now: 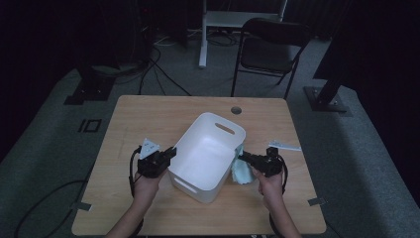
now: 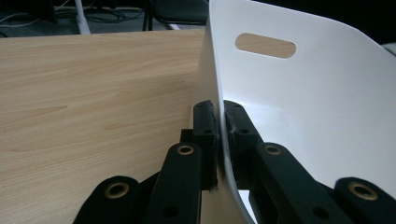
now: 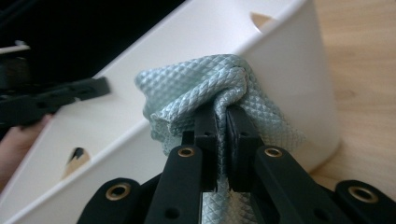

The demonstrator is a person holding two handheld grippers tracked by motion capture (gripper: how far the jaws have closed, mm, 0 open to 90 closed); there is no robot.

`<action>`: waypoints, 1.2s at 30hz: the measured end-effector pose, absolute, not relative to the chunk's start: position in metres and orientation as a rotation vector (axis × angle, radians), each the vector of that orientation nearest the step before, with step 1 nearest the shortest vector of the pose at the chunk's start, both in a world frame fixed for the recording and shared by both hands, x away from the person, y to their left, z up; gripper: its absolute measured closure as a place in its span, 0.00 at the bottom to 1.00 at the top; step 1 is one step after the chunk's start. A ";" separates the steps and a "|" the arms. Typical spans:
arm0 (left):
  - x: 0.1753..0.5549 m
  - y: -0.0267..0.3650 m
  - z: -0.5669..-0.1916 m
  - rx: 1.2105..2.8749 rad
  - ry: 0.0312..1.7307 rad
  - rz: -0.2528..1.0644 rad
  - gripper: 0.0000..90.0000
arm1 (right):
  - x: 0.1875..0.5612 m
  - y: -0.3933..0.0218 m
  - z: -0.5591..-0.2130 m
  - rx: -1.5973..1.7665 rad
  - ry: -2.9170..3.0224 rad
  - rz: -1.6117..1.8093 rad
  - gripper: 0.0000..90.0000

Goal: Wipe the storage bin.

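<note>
Dark floor, cables and a folding chair [image 1: 270, 47] lie beyond the wooden worktop [image 1: 148, 116], where a white bin [image 1: 208, 154] sits near the middle, tilted. Left tongs [image 1: 171, 151] are clamped on the bin's left wall, one jaw inside and one outside. Right tongs [image 1: 241, 156] are closed on a pale green cloth [image 1: 241, 171] bunched against the bin's right outer wall, just below the rim. A small white item [image 1: 284, 146] lies to the right. The thin wall could slip from the left jaws if pulled sideways, dropping the bin; the cloth, pinched by a fold, might drag free or snag on the rim.
</note>
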State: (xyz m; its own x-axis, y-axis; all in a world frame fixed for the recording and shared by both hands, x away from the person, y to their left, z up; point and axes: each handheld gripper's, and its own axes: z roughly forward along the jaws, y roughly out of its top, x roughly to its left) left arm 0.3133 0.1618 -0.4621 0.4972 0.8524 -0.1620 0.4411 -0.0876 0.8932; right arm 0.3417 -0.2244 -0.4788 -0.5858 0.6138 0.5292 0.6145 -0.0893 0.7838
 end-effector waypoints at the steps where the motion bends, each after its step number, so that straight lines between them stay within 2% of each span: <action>1: 0.313 0.161 -0.462 1.715 1.105 0.500 0.95 | 0.340 -0.224 -0.475 -1.416 -2.124 -1.839 0.94; 10: 0.312 0.160 -0.462 1.716 1.111 0.514 0.95 | 0.339 -0.219 -0.481 -1.436 -2.144 -1.804 0.94; 16: 0.312 0.159 -0.462 1.725 1.102 0.514 0.95 | 0.335 -0.219 -0.473 -1.420 -2.151 -1.829 0.94; 24: 0.312 0.157 -0.461 1.731 1.102 0.535 0.94 | 0.338 -0.217 -0.485 -1.438 -2.141 -1.786 0.94; 29: 0.312 0.157 -0.461 1.735 1.098 0.531 0.95 | 0.332 -0.216 -0.474 -1.392 -2.173 -1.814 0.94; 36: 0.312 0.156 -0.461 1.732 1.110 0.542 0.94 | 0.335 -0.213 -0.489 -1.423 -2.161 -1.758 0.94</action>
